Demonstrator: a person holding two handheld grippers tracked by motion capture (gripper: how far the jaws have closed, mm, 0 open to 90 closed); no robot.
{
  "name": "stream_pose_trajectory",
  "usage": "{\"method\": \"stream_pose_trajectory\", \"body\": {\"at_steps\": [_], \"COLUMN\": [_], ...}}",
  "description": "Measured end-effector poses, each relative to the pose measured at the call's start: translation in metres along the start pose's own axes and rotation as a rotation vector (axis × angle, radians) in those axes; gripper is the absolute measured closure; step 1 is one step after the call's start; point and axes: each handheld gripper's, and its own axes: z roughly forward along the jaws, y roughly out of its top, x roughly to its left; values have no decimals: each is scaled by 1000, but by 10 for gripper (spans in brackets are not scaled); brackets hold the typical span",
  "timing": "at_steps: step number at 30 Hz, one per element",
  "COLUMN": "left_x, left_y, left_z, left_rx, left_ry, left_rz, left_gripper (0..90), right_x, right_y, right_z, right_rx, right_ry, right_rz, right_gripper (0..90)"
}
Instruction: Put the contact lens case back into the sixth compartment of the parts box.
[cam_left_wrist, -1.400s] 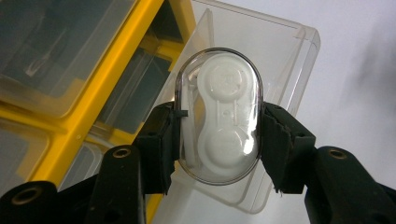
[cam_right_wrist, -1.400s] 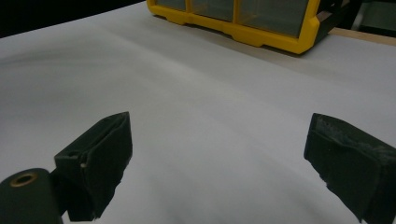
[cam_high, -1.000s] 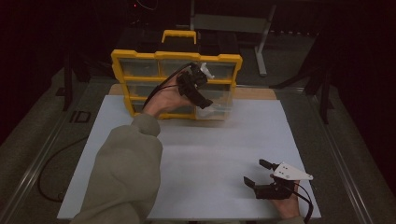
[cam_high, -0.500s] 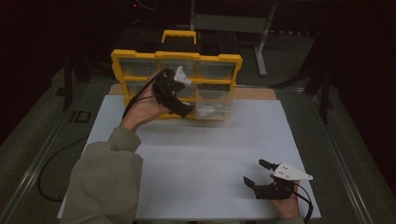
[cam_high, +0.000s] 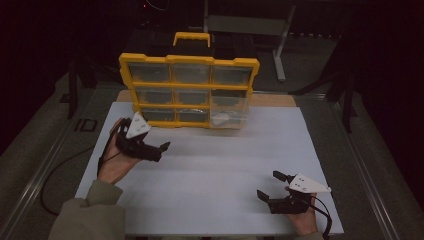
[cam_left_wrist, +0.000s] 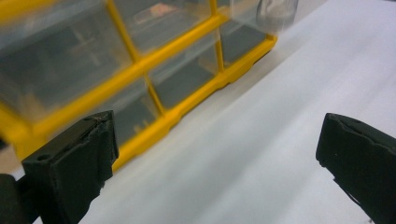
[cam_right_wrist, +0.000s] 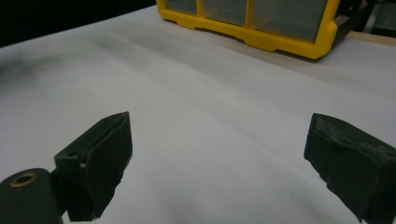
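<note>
Both claws are released: left gripper (cam_high: 159, 148) has the yellow organizer (cam_high: 189, 90) just ahead; right gripper (cam_high: 272, 186) has bare white table (cam_high: 220, 165) ahead.

High view: dim overall, surroundings near black from 9 through 12 to 3 o'clock. White table sheet (cam_high: 225, 165) is the brightest area, evenly lit, shadows soft. Left gripper view: yellow organizer (cam_left_wrist: 140, 70) smeared by motion blur toward 10 o'clock; jaws soft. Right gripper view: sharper, faint grey shading at 9 o'clock, black corner at 11.
</note>
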Motion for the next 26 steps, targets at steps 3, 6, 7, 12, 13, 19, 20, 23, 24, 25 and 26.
{"method": "stream_pose_trajectory", "body": {"at_steps": [3,6,7,12,13,19,20,23,24,25,26], "left_x": [-2,-6,-7,-10,-10,-10,-11,-14,-14,-13,-13], "left_y": [-30,-57,-62,-88,-90,-103,-106,-112,-113,-113,-113], "left_z": [-7,-16,-18,-32,-36,-54,-56,-58,-58,-58,-58], "left_rx": [-24,-54,-68,-101,-108,-173,-177,-164,-163,-167,-171], "left_ry": [7,55,71,100,102,105,104,114,119,123,127], "left_rz": [-47,-87,-103,-140,-146,-174,-177,-169,-168,-170,-175], "left_gripper": [0,0,0,0,0,0,0,1,1,0,0], "right_x": [-1,-1,-1,-3,-3,-3,-2,-1,-1,-1,0], "right_y": [0,1,2,4,5,12,11,9,9,8,7], "right_z": [2,2,3,7,9,14,15,13,13,11,10], "right_rx": [0,-9,-15,-17,-23,-33,-29,-17,-20,-26,-20], "right_ry": [-3,-1,-2,5,5,-7,-7,-15,-19,-22,-28], "right_rz": [2,5,9,6,6,-12,-17,-23,-19,-26,-31], "right_gripper": [78,78,78,78,78,78,78,78,78,78,78]}}
